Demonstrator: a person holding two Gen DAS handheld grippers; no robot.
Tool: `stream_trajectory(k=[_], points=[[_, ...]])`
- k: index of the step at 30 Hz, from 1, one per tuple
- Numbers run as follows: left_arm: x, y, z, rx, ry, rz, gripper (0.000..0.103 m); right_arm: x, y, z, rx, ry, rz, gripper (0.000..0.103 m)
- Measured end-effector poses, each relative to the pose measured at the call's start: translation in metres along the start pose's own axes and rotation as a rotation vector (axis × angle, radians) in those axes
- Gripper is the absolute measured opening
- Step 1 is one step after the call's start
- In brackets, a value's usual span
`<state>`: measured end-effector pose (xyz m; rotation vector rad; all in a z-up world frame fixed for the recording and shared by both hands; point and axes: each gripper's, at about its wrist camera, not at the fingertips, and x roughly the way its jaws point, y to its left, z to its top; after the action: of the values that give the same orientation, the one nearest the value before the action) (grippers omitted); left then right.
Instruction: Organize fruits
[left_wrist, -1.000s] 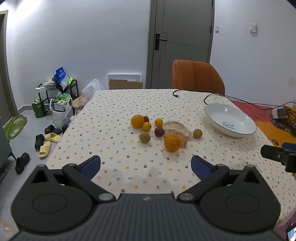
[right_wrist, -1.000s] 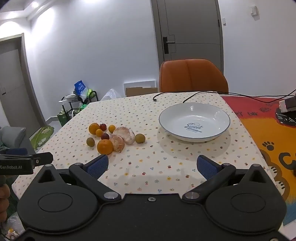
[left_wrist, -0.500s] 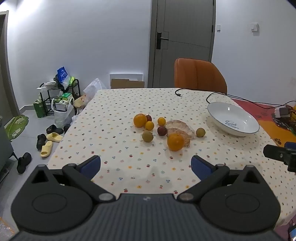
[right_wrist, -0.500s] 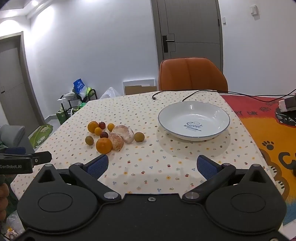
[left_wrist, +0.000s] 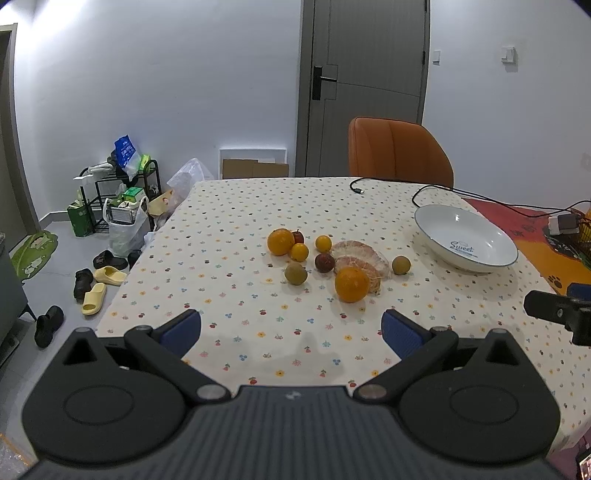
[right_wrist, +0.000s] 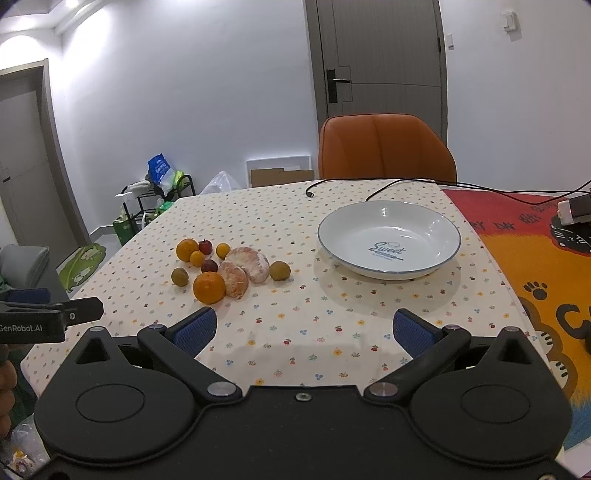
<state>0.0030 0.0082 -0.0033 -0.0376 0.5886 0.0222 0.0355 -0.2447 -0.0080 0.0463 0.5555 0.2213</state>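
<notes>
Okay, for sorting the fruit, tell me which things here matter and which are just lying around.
For the job: big orange, peeled citrus pieces, small oranges, dark plums, brownish-green fruits, white bowl, left gripper, right gripper.

Just lying about: black cable, orange chair, slippers, storage rack.
</notes>
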Motion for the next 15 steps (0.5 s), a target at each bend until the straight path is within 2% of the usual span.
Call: stream_trajectory(k=[15], points=[[-0.0005, -0.0004, 0.0007, 0.006, -0.002, 0.0, 0.103, -0.0008, 0.0007, 0.0007, -0.002, -0.001, -0.002, 0.103]])
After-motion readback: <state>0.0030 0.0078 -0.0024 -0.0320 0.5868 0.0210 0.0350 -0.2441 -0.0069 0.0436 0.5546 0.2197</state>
